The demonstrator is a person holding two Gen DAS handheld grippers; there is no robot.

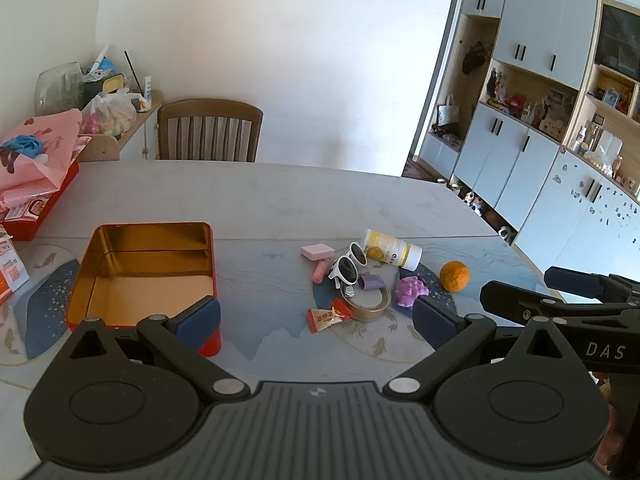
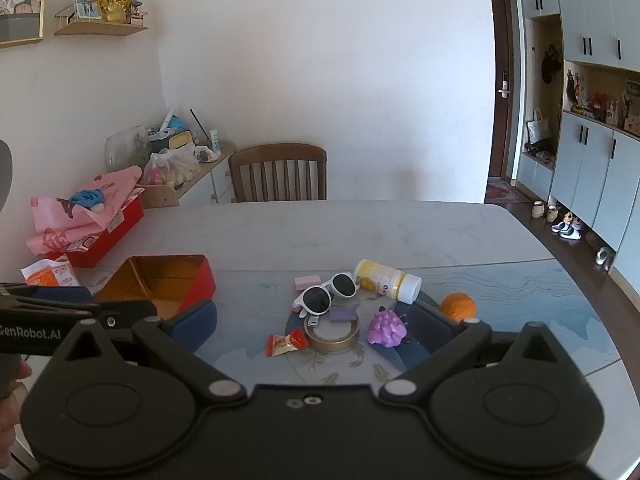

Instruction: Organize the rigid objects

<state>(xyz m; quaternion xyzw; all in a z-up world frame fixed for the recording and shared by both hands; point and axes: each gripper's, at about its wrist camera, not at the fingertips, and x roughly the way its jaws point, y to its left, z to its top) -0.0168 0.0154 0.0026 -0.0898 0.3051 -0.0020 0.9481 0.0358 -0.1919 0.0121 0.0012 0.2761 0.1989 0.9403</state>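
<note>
**Loose items beside an open tin: handling notes**

While both grippers hang spread and empty above the tabletop (image 1: 360, 200), nothing is yet in the tin.

Left wrist view. Left gripper (image 1: 316, 318): jaws wide apart, holding nothing. Right gripper (image 1: 520, 292) enters at the right edge, jaws parted. Red tin (image 1: 140, 276), gold-lined, open and empty, at left. Cluster well apart to its right:
- White sunglasses (image 1: 349, 266): light, stiff, lenses likely to scratch; judged best taken at the bridge.
- Yellow bottle (image 1: 394, 254), on its side: smooth and round, may roll; grip across the body.
- Orange (image 1: 455, 276): firm, round, apt to roll.
- Purple spiky toy (image 1: 411, 291): probably softer, easy purchase.
- Gold tape ring (image 1: 370, 304): flat, thin-walled; pinch the rim.
- Red candy wrapper (image 1: 328, 316): light, crinkly.
- Pink eraser (image 1: 317, 251): a small block, simple grasp.

Right wrist view. Right gripper (image 2: 314, 324): released, empty, hovering near the cluster. Left gripper (image 2: 60, 304) shows at the left, in side view. Sunglasses (image 2: 326, 294) overlap a small purple cylinder (image 2: 343, 313), touching the tape ring (image 2: 334, 334); lifting one may drag its neighbours. Tin (image 2: 168, 284) at left.
</note>
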